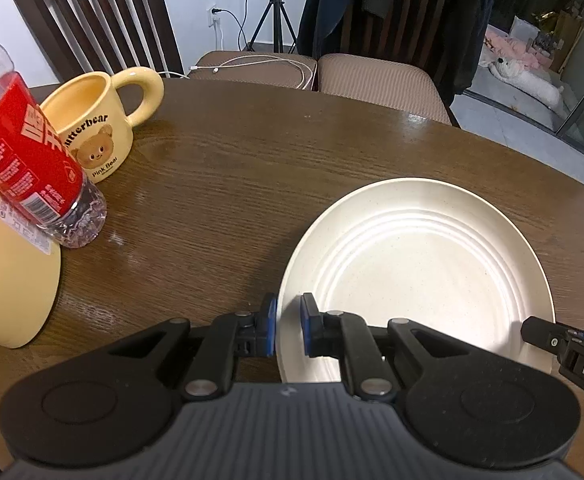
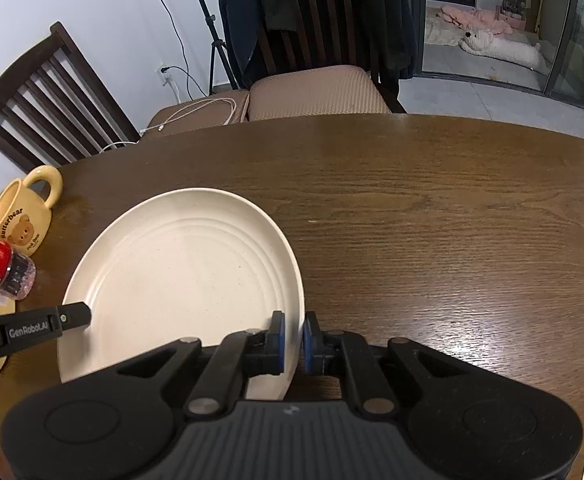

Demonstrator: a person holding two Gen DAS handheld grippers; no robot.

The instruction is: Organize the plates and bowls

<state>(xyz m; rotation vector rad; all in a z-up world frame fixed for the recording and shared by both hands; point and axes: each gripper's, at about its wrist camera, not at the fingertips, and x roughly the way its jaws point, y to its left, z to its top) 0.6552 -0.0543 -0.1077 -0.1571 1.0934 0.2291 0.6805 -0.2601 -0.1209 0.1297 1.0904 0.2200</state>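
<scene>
Plate (image 1: 420,264), cream-white with raised rings, lay flat on the brown wooden table (image 1: 231,168), and I held it from two sides. My left gripper (image 1: 288,330) had its blue pads on both sides of the rim at about 9 o'clock of the plate, pinching it. My right gripper (image 2: 292,340) pinched the rim in the same way at about 3 o'clock. In the left wrist view, a yellow mug (image 1: 99,128) with a bear picture stood at 10 o'clock from the plate, well apart from it. Just beside the mug stood a clear bottle (image 1: 31,156) with a red label. A pale yellow object (image 1: 7,280) was touching the bottle, at 9 o'clock in that view.
</scene>
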